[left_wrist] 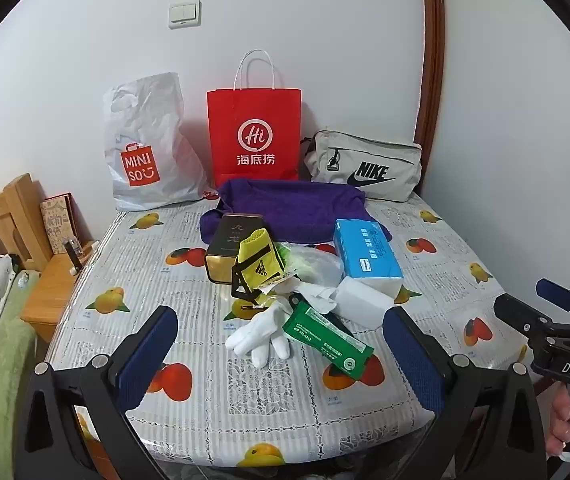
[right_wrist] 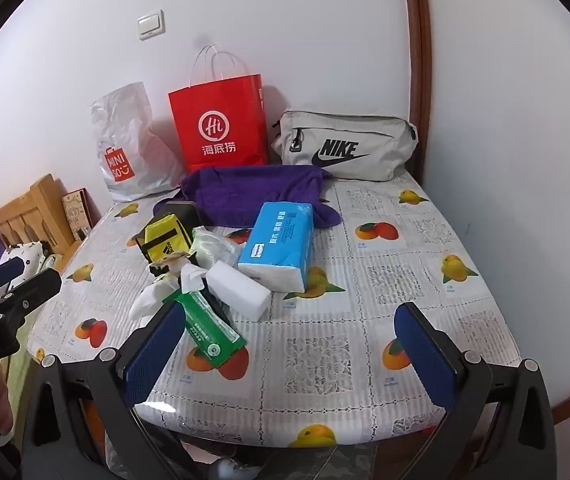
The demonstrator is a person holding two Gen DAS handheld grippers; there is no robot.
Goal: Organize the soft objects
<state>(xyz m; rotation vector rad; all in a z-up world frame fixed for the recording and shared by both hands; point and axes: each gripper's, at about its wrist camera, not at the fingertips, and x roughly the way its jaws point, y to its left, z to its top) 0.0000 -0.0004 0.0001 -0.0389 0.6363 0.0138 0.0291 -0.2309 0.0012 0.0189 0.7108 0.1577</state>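
A heap lies mid-table: purple cloth (left_wrist: 285, 208) (right_wrist: 253, 192), blue tissue pack (left_wrist: 365, 252) (right_wrist: 277, 244), white sponge block (left_wrist: 361, 300) (right_wrist: 237, 286), green wipes packet (left_wrist: 325, 336) (right_wrist: 209, 328), white glove (left_wrist: 261, 336) (right_wrist: 149, 300), yellow pouch (left_wrist: 259, 260) (right_wrist: 163, 240) and a dark tin (left_wrist: 227, 248). My left gripper (left_wrist: 281, 344) stands open near the table's front edge, the glove and green packet just beyond its fingers. My right gripper (right_wrist: 291, 340) is open too, nothing between its pads; the green packet lies by its left finger (right_wrist: 157, 344).
Against the wall stand a white Miniso plastic bag (left_wrist: 145, 148) (right_wrist: 125, 144), a red paper bag (left_wrist: 254, 136) (right_wrist: 221, 128) and a grey Nike pouch (left_wrist: 365, 166) (right_wrist: 345, 148). The fruit-print tablecloth (left_wrist: 245, 408) (right_wrist: 385, 280) covers the table. A wooden headboard (left_wrist: 5, 220) and bedding lie left.
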